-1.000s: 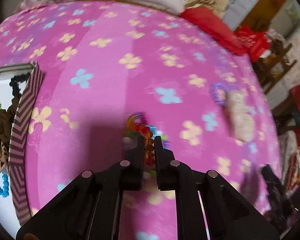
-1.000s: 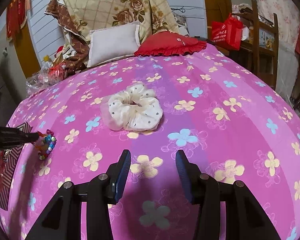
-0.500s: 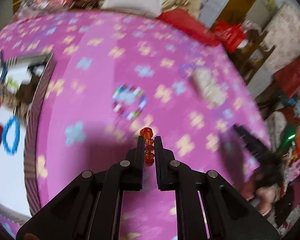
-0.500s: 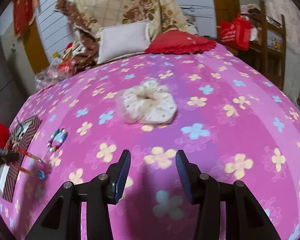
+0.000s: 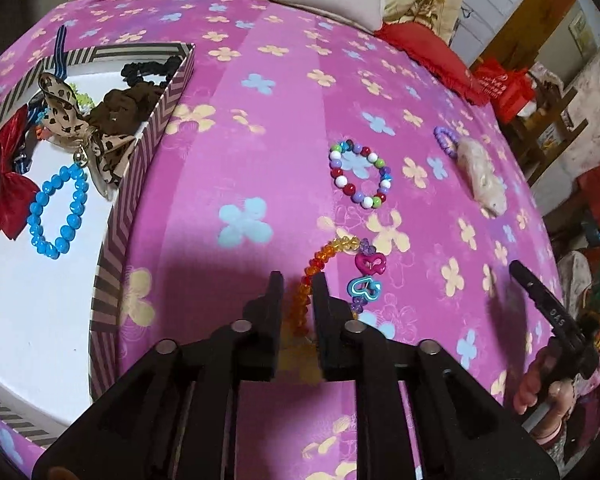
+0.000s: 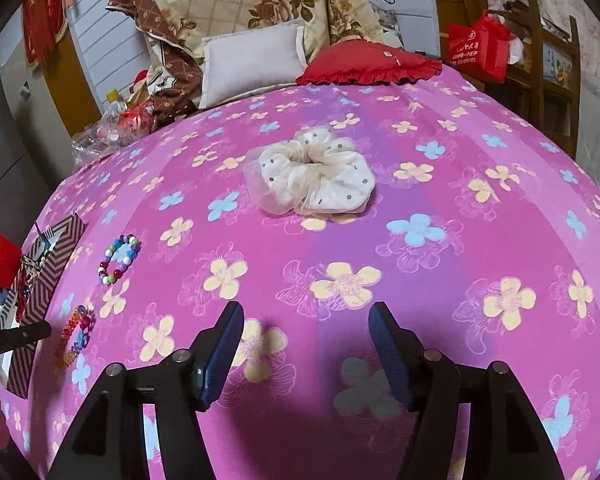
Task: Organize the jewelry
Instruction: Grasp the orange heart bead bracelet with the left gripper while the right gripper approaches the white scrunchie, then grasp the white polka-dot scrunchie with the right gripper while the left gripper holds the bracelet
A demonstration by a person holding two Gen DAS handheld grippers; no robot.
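Note:
An orange bead bracelet with pink and blue heart charms (image 5: 328,252) lies on the pink flowered bedspread (image 5: 260,120), one end between the fingers of my left gripper (image 5: 298,280). Its jaws are opening and the pads no longer press the beads. A multicoloured bead bracelet (image 5: 360,174) lies just beyond. The striped box (image 5: 140,184) at left holds a blue bead bracelet (image 5: 58,210), a red bow (image 5: 6,188) and a leopard bow (image 5: 66,116). My right gripper (image 6: 306,312) hovers short of a white dotted scrunchie (image 6: 312,172), jaws opening, nothing between them.
A small purple bead ring (image 5: 444,138) lies beside the scrunchie (image 5: 482,172). A white pillow (image 6: 252,64) and a red cushion (image 6: 372,66) sit at the bed's far end. A chair with a red bag (image 6: 478,50) stands at right. Clutter is piled at back left.
My left gripper carried the orange bracelet away from the multicoloured one toward the box, then its jaws parted and the bracelet came to lie on the bedspread. The right jaws spread wider.

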